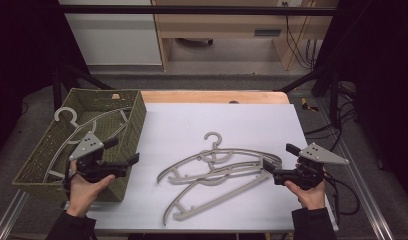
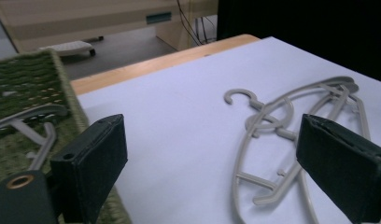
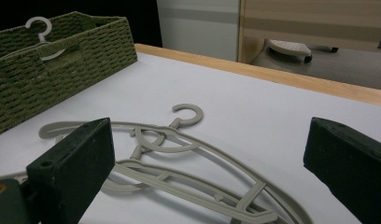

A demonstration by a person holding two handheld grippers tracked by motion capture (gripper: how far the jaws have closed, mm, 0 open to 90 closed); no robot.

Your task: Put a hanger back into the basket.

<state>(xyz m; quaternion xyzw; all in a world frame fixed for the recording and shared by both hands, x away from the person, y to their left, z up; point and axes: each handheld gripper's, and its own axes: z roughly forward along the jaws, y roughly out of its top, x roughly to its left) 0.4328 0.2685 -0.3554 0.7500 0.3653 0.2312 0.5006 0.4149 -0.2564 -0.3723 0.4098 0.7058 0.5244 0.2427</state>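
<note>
Hangers, grey plastic: one stowed, two outstanding.
One hanger (image 1: 84, 127) lies in the green woven basket (image 1: 134, 131), hook over its rim; left gripper (image 1: 123, 151) by the basket, jaws released, empty. Two hangers (image 1: 217, 172) lie overlapped mid-table on the white sheet (image 1: 192, 120); right gripper (image 1: 278, 161) just beside them, jaws spread, empty.

No readable text anywhere (hangers, basket and table all unmarked)

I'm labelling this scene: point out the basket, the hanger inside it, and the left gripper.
basket (image 1: 133, 131), high view, right woven wall.
hanger in the basket (image 1: 65, 114), high view, its hook.
left gripper (image 1: 125, 151), high view, between its open fingertips.
</note>
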